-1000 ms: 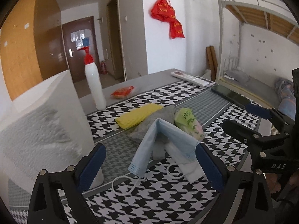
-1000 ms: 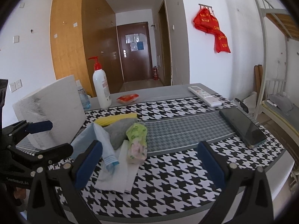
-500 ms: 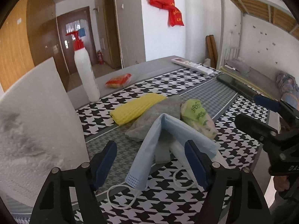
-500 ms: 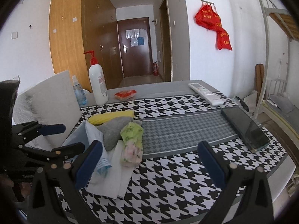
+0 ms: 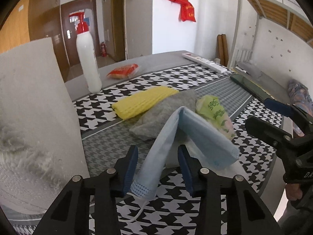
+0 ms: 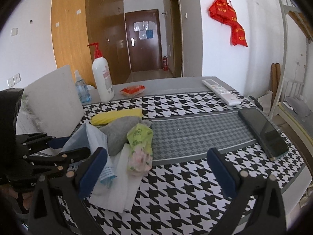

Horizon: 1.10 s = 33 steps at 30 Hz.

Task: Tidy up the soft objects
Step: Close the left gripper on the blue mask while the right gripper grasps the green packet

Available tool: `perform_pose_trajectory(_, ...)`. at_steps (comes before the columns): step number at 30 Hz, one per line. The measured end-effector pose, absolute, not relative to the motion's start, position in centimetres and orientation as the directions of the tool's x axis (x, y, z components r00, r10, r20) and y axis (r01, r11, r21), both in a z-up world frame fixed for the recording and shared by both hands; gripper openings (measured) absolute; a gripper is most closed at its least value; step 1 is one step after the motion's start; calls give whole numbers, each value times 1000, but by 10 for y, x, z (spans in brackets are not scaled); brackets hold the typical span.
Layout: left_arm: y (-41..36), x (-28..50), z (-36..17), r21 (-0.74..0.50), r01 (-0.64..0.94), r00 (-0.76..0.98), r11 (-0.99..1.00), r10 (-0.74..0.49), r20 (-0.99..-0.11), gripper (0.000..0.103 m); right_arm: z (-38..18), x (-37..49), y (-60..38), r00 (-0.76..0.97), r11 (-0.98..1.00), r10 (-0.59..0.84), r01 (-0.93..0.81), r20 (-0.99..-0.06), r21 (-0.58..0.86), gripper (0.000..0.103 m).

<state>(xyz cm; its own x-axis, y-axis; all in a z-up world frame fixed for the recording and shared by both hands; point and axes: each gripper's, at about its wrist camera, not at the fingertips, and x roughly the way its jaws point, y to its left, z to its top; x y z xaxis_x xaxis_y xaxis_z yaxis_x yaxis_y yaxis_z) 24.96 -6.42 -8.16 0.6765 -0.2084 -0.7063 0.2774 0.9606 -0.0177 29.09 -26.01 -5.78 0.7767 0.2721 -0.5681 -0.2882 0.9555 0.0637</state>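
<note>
A folded light-blue face mask [image 5: 176,137] stands like a tent on a white paper sheet [image 6: 121,188] on the houndstooth table. Behind it lie a grey cloth [image 5: 166,113], a yellow cloth [image 5: 144,101] and a green tissue pack [image 5: 213,111]. My left gripper [image 5: 158,166] straddles the mask's near strip. Its jaws are closing, and a small gap shows at each pad. My right gripper [image 6: 156,170] is wide open above the table's front, just before the tissue pack [image 6: 139,146], holding nothing.
A white foam block [image 5: 35,107] stands close on the left. A pump bottle [image 5: 87,58], a red packet [image 5: 123,71] and a remote [image 5: 203,61] sit at the back. A dark phone [image 6: 264,135] lies near the right edge. A small spray bottle [image 6: 81,88] stands behind the block.
My left gripper came forward and down over the mask, and its jaws narrowed from wide open to just around the near strip. The right gripper's view barely shifted.
</note>
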Motion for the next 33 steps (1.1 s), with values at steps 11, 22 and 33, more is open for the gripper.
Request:
perform_pose_trajectory(11, -60, 248, -85, -71, 310, 660, 948, -269, -701, 12, -64, 312, -243, 726, 951, 259, -307, -637, 37, 103)
perform_pose_trajectory(22, -56, 241, -83, -68, 310, 684, 948, -272, -677, 11, -73, 334, -237, 660, 949, 259, -309, -705, 60, 80)
perform_pose_trajectory(33, -53, 238, -79, -88, 320, 695, 943, -297, -654, 11, -87, 341, -233, 592, 940, 283, -329, -755, 95, 37)
